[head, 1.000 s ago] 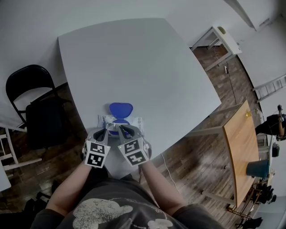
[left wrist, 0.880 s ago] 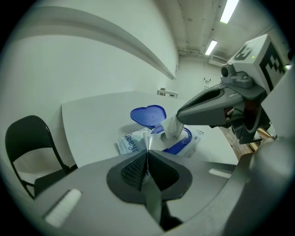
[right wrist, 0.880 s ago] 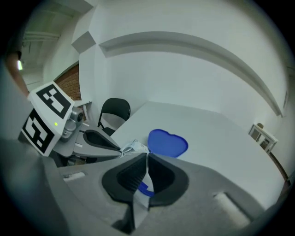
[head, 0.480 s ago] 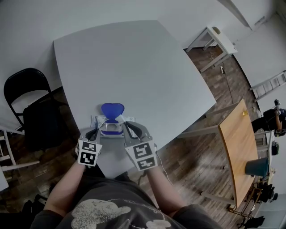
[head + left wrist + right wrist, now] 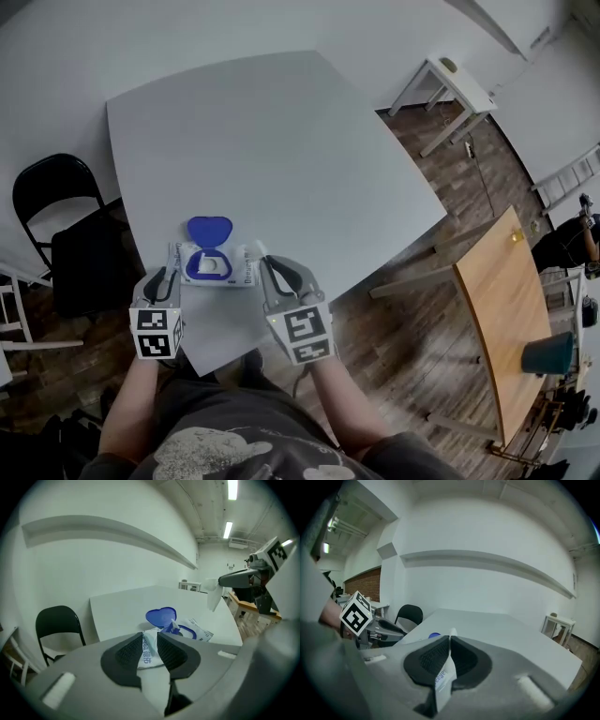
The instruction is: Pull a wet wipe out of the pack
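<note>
1. At the near edge of the white table [image 5: 281, 141] lies the wet wipe pack [image 5: 239, 274], flat; its blue lid [image 5: 208, 231] is flipped open toward the far side; the opening faces up.
2. Just at the pack's left end hangs the left gripper [image 5: 150, 638]; its jaws have just been opening and stand apart; the pack's near corner shows in the gap, but the pads do not press on it.
3. To the right of the pack, raised off the table, is the right gripper [image 5: 450, 641]; its jaws are closed tight on a thin white wet wipe [image 5: 442, 679]; a tip of the sheet pokes up past the pads and the rest hangs below them.
4. In the left gripper view the sheet dangles from the right gripper, apart from the pack and above the tabletop; a small pale tuft [image 5: 174, 625] stands up out of the pack's opening.
5. A black chair [image 5: 89, 258] stands left of the table on the wooden floor [image 5: 403, 319].
</note>
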### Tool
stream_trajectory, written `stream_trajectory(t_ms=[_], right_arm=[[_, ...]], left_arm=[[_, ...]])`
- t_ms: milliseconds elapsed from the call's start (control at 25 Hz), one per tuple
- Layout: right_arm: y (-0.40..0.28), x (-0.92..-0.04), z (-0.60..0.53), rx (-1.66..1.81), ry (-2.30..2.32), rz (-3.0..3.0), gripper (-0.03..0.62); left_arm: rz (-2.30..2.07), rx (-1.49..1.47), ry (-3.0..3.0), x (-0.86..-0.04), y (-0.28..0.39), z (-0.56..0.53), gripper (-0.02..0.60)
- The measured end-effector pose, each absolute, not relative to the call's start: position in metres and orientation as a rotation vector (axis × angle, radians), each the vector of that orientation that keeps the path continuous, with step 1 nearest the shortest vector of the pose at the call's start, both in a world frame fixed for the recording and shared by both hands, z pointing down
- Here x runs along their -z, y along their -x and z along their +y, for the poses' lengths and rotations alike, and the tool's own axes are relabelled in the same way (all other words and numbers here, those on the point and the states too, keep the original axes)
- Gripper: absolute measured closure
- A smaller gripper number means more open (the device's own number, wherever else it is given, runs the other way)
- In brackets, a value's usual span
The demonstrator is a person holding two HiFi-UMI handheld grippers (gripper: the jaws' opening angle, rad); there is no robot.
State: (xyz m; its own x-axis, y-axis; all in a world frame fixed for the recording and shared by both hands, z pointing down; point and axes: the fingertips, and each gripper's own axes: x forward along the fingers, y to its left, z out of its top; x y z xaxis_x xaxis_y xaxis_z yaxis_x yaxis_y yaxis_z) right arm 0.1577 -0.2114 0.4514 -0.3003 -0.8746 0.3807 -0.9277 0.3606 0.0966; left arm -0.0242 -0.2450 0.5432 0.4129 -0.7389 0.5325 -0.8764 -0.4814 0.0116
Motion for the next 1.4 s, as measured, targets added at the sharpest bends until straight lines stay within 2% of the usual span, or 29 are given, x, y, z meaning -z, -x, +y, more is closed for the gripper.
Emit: stream_trajectory(t_ms=[160, 240, 280, 480, 760, 1200, 1400], right_arm=[[-0.178, -0.451, -0.202, -0.187, -1.581, -2.308, 0.591], [-0.188, -0.453, -0.196, -0.189, -1.598, -2.318, 0.592], [-0.193, -0.454, -0.194, -0.192, -1.617, -2.322, 0.592], [-0.212, -0.453, -0.185, -0.216, -1.745, -2.306, 0.592], [-0.2, -0.434, -0.147, -0.159, -1.892, -2.3, 0.592], [-0.111, -0.396, -0.041, -0.027, -2.028, -2.226, 0.594], [-0.082, -0.38, 0.002, 0.013, -2.038, -2.206, 0.594]], left_arm=[[-1.548, -0.551, -2.342, -0.513, 0.023, -0.228, 0.482], [-1.581, -0.466, -2.338, -0.496, 0.017, -0.217, 0.518], [-1.585, -0.419, -2.348, -0.486, 0.013, -0.212, 0.564], [-1.55, -0.28, -2.44, -0.445, -0.001, -0.205, 0.563], [-1.472, -0.2, -2.491, -0.433, 0.008, -0.182, 0.563], [-1.405, -0.056, -2.54, -0.394, 0.102, -0.083, 0.563], [-1.352, -0.042, -2.578, -0.387, 0.124, -0.048, 0.563]])
